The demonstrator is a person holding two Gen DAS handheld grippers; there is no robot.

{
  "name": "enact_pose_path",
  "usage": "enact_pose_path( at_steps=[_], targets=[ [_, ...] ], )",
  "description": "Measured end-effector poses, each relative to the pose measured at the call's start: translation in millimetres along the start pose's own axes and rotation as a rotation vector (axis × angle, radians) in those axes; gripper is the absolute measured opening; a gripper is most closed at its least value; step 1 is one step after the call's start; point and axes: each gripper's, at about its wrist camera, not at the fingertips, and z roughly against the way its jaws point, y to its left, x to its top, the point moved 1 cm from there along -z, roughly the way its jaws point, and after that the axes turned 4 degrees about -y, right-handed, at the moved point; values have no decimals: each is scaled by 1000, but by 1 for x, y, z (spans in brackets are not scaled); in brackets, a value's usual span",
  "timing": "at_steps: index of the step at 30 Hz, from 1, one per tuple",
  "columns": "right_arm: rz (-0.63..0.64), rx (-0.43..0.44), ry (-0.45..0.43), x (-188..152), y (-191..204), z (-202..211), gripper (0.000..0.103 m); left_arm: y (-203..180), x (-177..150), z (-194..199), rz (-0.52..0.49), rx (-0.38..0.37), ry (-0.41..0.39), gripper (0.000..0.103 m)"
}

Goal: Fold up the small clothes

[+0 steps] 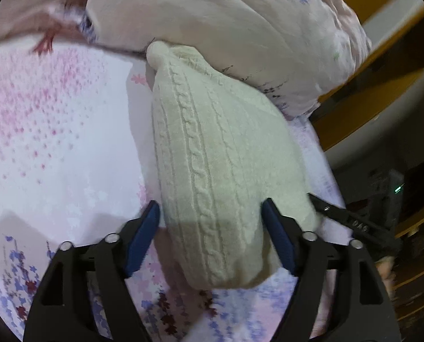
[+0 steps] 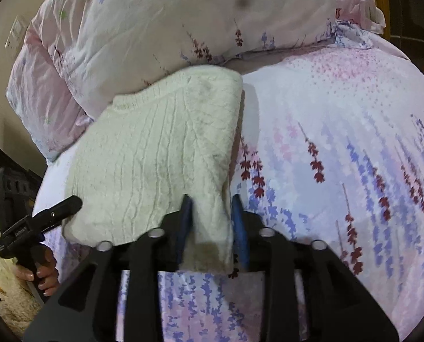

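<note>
A cream cable-knit sweater [image 1: 220,154] lies folded on the floral bed sheet; it also shows in the right wrist view [image 2: 155,154]. My left gripper [image 1: 212,213] is open, its blue pads standing on either side of the sweater's near end without pinching it. My right gripper [image 2: 212,208] has its jaws partly closed around the sweater's near right corner, the blue pads pressing the knit. The left gripper also shows in the right wrist view [image 2: 38,222], at the sweater's left edge.
A pale pink floral duvet [image 1: 240,22] is bunched behind the sweater and touches its far end; it also shows in the right wrist view [image 2: 143,28]. The floral sheet [image 2: 340,156] spreads to the right. The bed's edge, a wooden frame [image 1: 383,65] and dark furniture lie beyond.
</note>
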Motion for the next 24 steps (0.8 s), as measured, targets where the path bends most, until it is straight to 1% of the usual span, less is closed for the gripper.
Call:
enact_pose_path(
  at_steps=[1,2,4,5,7,10,13,17,24],
  targets=[
    [-35,43,-9,6,-4,5,47,5,3,2,28,-14,-4,81],
    [-60,70,-20,10,-7,8,49,9,7,4,55,-23,-10,82],
    [-116,122,-50,22,-14,13,57,12,16,4,75,-26,-13,84],
    [-131,135,-58,26,-15,14,59,13,19,3,76,-19,-16,84],
    [-167,154,-65,38,-20,11,64,13,27,-1,70,-11,-10,88],
    [-202,164,-47,52,-23,0,65,10,34,-8,56,17,6,88],
    [-234,171,-16,63,-27,-18,65,4,40,-18,3,69,26,89],
    [-261,158,17,67,-32,-37,65,-4,42,-29,-47,105,46,90],
    [-273,167,54,62,-35,-59,65,-15,43,-42,-127,151,46,93]
  ],
)
